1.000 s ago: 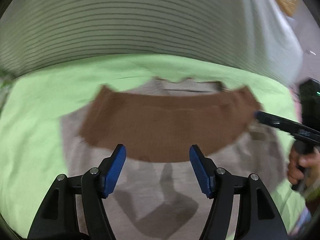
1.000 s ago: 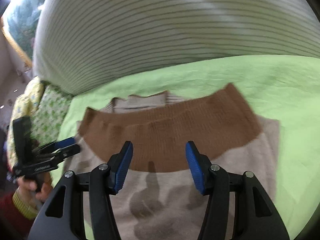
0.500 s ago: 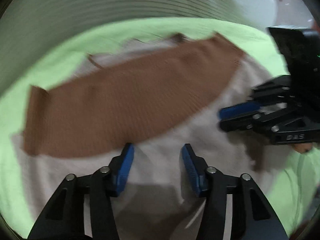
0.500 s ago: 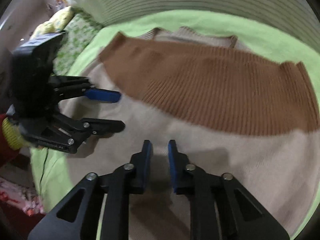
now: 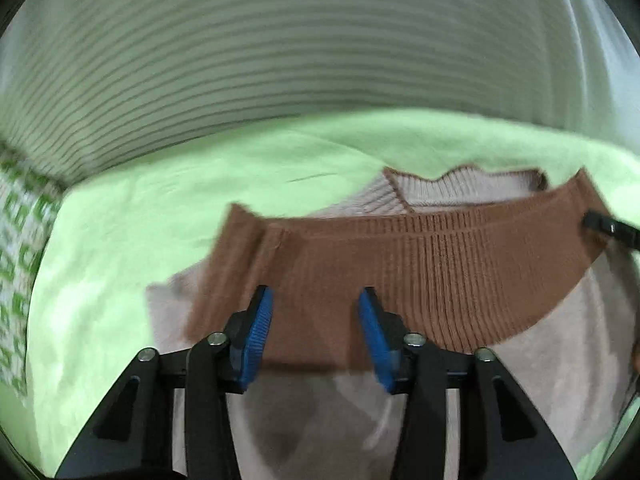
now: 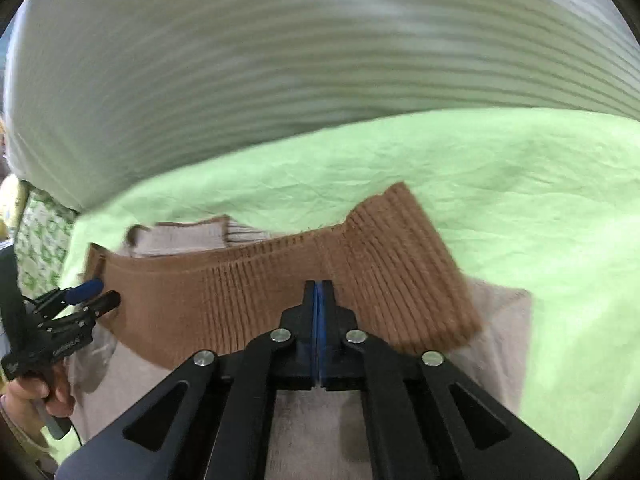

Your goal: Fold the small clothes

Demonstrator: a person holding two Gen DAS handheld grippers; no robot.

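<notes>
The beige sweater (image 5: 540, 360) with its brown ribbed band (image 6: 248, 292) lies on the green sheet (image 6: 500, 184). The left gripper (image 5: 316, 320), jaws closing, hangs part-open; the right gripper (image 6: 318, 292) is pressed together, empty.

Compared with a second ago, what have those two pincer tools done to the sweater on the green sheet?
The right gripper has snapped shut, tips over the brown band of the sweater; whether it nips cloth I cannot tell. The left gripper jaws have just been closing yet stand open, the band between them unpinched. The sweater still lies flat on the green sheet.
</notes>
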